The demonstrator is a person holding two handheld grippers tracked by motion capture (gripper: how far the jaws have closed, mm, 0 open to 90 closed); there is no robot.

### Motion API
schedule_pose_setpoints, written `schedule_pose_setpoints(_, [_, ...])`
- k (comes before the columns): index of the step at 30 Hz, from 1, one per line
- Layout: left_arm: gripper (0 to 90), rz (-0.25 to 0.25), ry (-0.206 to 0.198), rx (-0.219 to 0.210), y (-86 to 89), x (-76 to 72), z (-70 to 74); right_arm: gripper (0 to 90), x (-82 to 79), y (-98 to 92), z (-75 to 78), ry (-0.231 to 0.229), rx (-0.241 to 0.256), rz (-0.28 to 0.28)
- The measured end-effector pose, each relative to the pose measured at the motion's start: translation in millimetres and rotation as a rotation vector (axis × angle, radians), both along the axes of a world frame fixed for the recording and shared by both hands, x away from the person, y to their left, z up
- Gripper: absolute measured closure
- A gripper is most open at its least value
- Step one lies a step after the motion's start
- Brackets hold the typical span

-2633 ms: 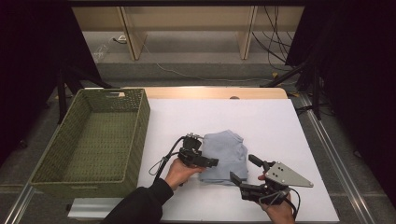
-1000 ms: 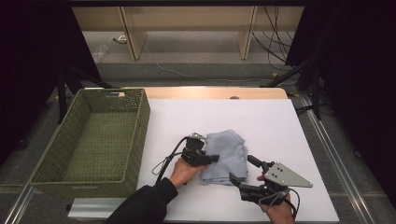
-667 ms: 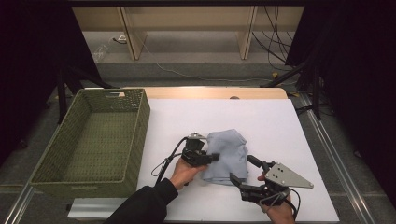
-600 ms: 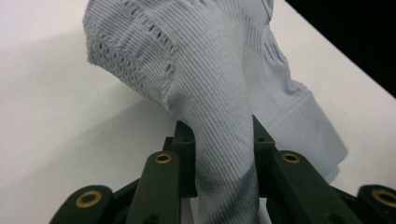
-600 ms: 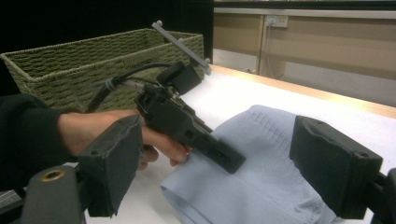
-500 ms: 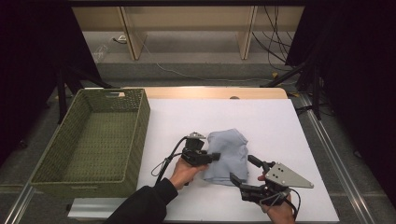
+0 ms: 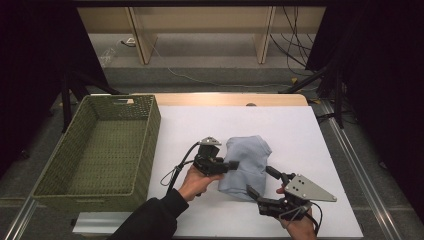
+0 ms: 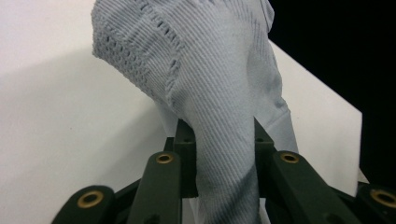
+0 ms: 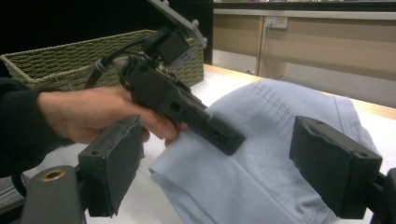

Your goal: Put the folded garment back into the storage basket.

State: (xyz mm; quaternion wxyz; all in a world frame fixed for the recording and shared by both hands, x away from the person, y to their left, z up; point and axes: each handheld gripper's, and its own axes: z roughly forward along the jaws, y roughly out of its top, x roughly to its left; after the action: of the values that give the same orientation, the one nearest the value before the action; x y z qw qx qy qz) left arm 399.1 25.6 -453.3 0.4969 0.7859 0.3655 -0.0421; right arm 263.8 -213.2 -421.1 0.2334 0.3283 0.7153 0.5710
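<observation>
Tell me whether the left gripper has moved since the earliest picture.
Yes, slightly. In the high view the left gripper has shifted a little right, away from the green basket, pulling the grey cloth fold with it.

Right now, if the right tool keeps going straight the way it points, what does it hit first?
Most likely the near edge of the folded blue cloth, which lies between the open jaws of the right tool. The left tool, gripping that cloth, sits farther back.
</observation>
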Motion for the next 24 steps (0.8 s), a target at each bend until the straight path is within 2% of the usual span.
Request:
schedule_pose_setpoints(4, [72.5,-0.013,-0.014,-0.003,2.8,-0.7,8.0,18.5,-0.2,0.0,0.1,0.000,-0.001,0.000])
schedule_pose_setpoints(9, [72.5,-0.010,-0.016,-0.034,9.6,0.1,20.3,18.4,-0.2,-0.1,0.2,0.000,-0.001,0.000])
schedule_pose_setpoints(11, [72.5,-0.007,-0.032,-0.033,15.4,0.8,29.1,18.4,-0.2,-0.1,0.1,0.000,-0.001,0.000])
schedule_pose_setpoints(16, [72.6,-0.005,-0.019,-0.037,25.1,3.5,41.1,18.4,-0.1,0.0,0.1,0.001,0.002,0.000])
schedule_pose_setpoints(23, [72.5,-0.007,-0.025,-0.033,34.8,3.9,54.5,18.4,0.0,0.0,0.1,0.003,0.003,0.000])
schedule_pose_setpoints(24, [72.5,-0.006,-0.025,-0.042,37.5,3.9,58.1,18.5,0.0,0.0,0.1,0.003,0.003,0.000])
